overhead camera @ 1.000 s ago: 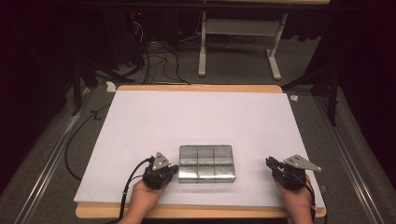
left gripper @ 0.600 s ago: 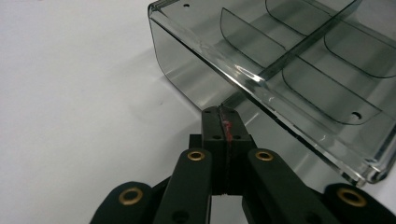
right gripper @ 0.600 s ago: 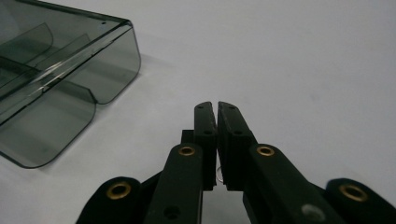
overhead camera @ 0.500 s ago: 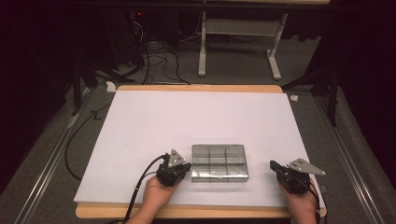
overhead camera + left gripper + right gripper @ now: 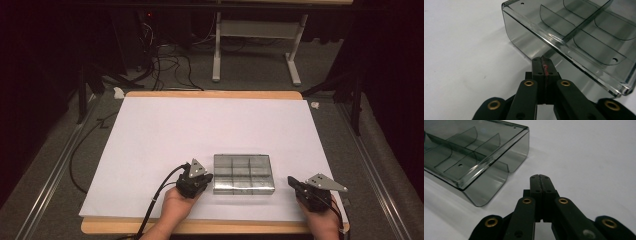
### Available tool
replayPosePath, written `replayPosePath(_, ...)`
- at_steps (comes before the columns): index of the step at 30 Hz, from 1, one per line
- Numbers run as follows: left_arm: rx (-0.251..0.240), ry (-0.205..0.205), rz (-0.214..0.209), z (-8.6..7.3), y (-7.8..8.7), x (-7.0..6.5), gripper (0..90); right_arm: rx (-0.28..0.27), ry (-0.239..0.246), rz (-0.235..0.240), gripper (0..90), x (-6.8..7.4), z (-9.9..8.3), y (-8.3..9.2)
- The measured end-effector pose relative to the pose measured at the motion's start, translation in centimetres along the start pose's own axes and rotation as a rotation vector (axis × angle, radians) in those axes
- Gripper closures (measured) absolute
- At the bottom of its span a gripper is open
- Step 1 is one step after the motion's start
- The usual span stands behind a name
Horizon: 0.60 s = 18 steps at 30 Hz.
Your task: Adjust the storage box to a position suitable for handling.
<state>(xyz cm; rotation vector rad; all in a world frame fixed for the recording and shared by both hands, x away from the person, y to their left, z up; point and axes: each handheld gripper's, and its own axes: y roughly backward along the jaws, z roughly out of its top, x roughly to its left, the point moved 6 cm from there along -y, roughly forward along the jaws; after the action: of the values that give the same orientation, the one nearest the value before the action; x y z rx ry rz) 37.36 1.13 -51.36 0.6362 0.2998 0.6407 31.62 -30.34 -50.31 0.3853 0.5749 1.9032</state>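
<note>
High view puts a shallow rectangular box of smoky grey see-through plastic (image 5: 243,173) on the near half of a white sheet (image 5: 210,130) that covers a light wooden table (image 5: 215,94). The box lies flat with its long sides running across the table, closer to the person's edge than to the far one, and between the two grippers. Thin partitions split its inside into six compartments, three along and two deep.

Left gripper view shows the material closely: clear tinted walls with rounded lower corners, a thick glossy rim that catches a line of light, one straight divider down the length and curved cross dividers, and small round holes near the corners. The left gripper (image 5: 200,182) sits at the box's left short end; its jaws are pressed together with nothing between them, and their tips meet the box's side wall just under the rim, as far as this view tells. A reddish mark runs along the seam of the jaws.

Right gripper view shows the same box from its other end, with the wall bowed outward and a soft shadow under it. The right gripper (image 5: 292,182) rests on the sheet near that end but apart from it; its jaws have just been closing and now stand together, holding nothing.
</note>
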Motion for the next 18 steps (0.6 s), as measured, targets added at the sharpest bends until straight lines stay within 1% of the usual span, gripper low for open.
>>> replayPosePath(2, -0.007, -0.012, 0.016, -0.1, 0.3, 0.3, 89.9, 0.002, 0.019, 0.010, 90.0, 0.3, 0.0, 0.1)
replayPosePath(3, -0.061, 0.070, 0.019, -0.1, 0.4, 0.2, 89.7, 0.005, 0.027, 0.012, 90.0, 0.6, -0.1, 0.2)
replayPosePath(4, -0.074, 0.086, 0.026, -0.2, 0.7, 0.5, 89.2, 0.004, 0.033, 0.019, 90.0, 0.8, -0.1, 0.4)
replayPosePath(5, -0.087, 0.124, 0.039, -0.5, 1.4, 1.0, 88.6, 0.007, 0.030, 0.025, 90.0, 1.1, -0.3, 0.5)
replayPosePath(6, -0.069, 0.067, 0.066, -0.8, 2.2, 1.9, 88.0, 0.011, 0.033, 0.047, 90.0, 1.6, -0.6, 1.0)
replayPosePath(7, -0.067, 0.045, 0.082, -1.2, 2.9, 2.5, 88.0, 0.011, 0.033, 0.047, 90.0, 1.6, -0.6, 1.0)
replayPosePath(8, -0.075, 0.047, 0.090, -1.5, 3.4, 2.9, 86.8, 0.010, 0.037, 0.058, 90.0, 1.9, -0.7, 1.2)
replayPosePath(10, -0.098, 0.075, 0.092, -2.5, 4.0, 3.5, 84.8, 0.011, 0.035, 0.072, 90.0, 2.4, -0.8, 1.5)
replayPosePath(11, -0.100, 0.086, 0.087, -2.8, 4.0, 3.7, 84.1, 0.013, 0.032, 0.079, 90.0, 2.7, -0.8, 1.6)
replayPosePath(12, -0.094, 0.089, 0.082, -3.0, 4.0, 3.9, 81.7, 0.016, 0.043, 0.091, 90.0, 3.1, -0.8, 1.6)
replayPosePath(13, -0.097, 0.082, 0.086, -2.9, 4.0, 4.0, 81.7, 0.016, 0.043, 0.091, 90.0, 3.1, -0.8, 1.6)
replayPosePath(14, -0.082, 0.039, 0.099, -3.0, 4.2, 4.4, 82.0, 0.019, 0.046, 0.094, 90.0, 3.3, -0.8, 1.6)
replayPosePath(16, -0.085, 0.077, 0.075, -3.3, 3.9, 4.6, 82.4, 0.033, 0.071, 0.106, 90.0, 4.0, -0.9, 1.5)
replayPosePath(17, -0.074, 0.079, 0.073, -3.4, 3.9, 4.6, 82.4, 0.033, 0.071, 0.106, 90.0, 4.0, -0.9, 1.5)
replayPosePath(18, -0.081, 0.073, 0.075, -3.3, 3.9, 4.5, 82.3, 0.035, 0.077, 0.108, 90.0, 4.1, -0.9, 1.4)
